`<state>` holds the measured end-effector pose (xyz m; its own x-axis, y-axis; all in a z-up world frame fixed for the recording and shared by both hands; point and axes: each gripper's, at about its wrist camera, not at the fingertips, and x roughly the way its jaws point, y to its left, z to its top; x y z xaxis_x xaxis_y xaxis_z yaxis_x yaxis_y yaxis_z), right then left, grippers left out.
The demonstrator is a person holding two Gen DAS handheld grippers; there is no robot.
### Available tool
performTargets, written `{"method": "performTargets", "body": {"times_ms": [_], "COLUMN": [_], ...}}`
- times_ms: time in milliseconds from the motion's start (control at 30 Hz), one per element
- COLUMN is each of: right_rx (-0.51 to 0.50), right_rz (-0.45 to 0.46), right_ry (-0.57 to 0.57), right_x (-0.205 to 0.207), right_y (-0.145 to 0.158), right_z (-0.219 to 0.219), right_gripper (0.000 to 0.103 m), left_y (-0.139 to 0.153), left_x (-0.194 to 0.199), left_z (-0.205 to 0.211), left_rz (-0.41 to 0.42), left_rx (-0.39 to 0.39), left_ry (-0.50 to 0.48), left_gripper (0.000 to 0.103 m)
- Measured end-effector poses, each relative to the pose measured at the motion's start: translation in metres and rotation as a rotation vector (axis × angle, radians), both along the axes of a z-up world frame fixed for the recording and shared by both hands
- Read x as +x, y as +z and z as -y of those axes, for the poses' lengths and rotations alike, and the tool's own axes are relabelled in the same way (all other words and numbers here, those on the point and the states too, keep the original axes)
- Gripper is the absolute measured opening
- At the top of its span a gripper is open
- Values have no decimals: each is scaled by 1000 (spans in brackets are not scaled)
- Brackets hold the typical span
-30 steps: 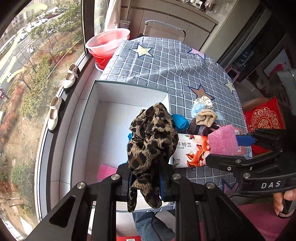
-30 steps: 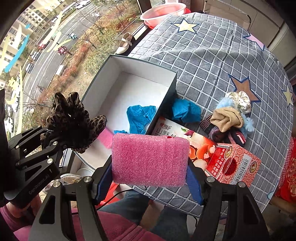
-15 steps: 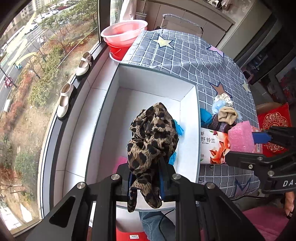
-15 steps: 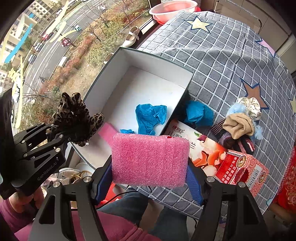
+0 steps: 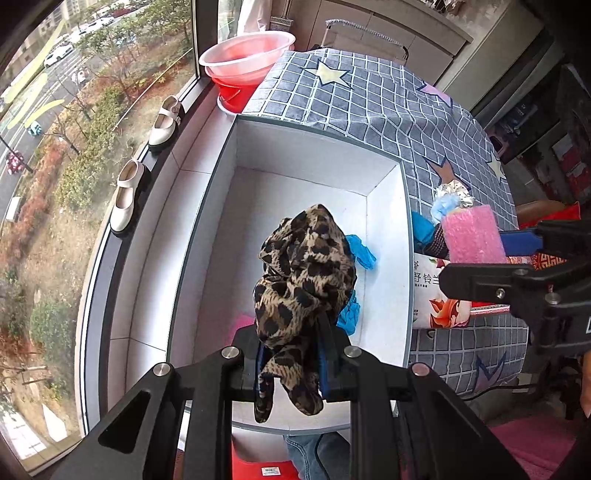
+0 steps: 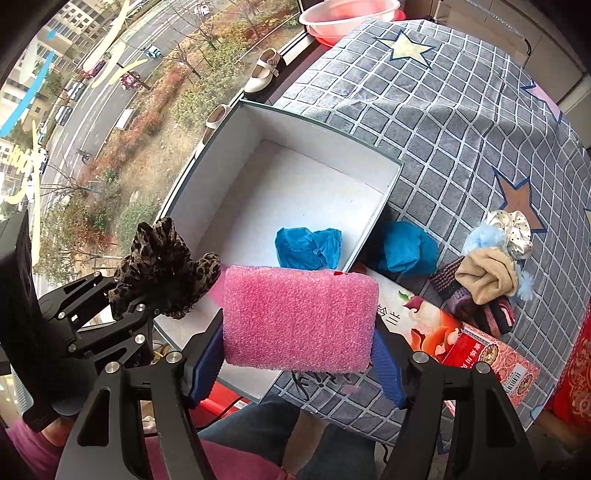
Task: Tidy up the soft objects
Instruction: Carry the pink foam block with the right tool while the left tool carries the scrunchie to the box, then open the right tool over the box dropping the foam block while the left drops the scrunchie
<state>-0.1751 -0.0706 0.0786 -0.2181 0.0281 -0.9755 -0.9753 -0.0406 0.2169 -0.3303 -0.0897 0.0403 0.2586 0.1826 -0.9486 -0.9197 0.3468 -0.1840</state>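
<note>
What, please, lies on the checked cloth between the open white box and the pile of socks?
A crumpled blue cloth lies there, beside the white box wall, left of the sock pile; the right wrist view shows it.

crumpled leopard-print cloth [image 5: 304, 273] hangs above the white box [image 5: 388, 236]; pink foam pad [image 6: 299, 319] beside it.

- A home, high up in an apartment block: the big window [image 5: 92, 122] looks down on a street, trees and parked cars.
- Two cream shoes [image 5: 125, 195] sit on the sill under that window.
- A pink plastic basin [image 5: 247, 55] stands at the sill's far end.
- Beside the window, a table wears a grey checked cloth [image 5: 388, 107] with stars.
- Cupboards [image 5: 391, 26] line the wall beyond the table.
</note>
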Motion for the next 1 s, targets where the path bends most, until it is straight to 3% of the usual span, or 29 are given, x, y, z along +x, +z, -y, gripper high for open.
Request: {"method": "performTargets", "body": {"times_ms": [1000], "right_rx": [-31], "right_rz": [-6], "right_ry": [14], "right_x": [-9], "right_y": [-15], "right_z": [-17], "right_gripper": [71], "left_y": [-11], "left_x": [10], "left_z": [-5], "left_rz": [-8], "left_rx": [-27], "left_ry": [-17], "left_gripper": [23]}}
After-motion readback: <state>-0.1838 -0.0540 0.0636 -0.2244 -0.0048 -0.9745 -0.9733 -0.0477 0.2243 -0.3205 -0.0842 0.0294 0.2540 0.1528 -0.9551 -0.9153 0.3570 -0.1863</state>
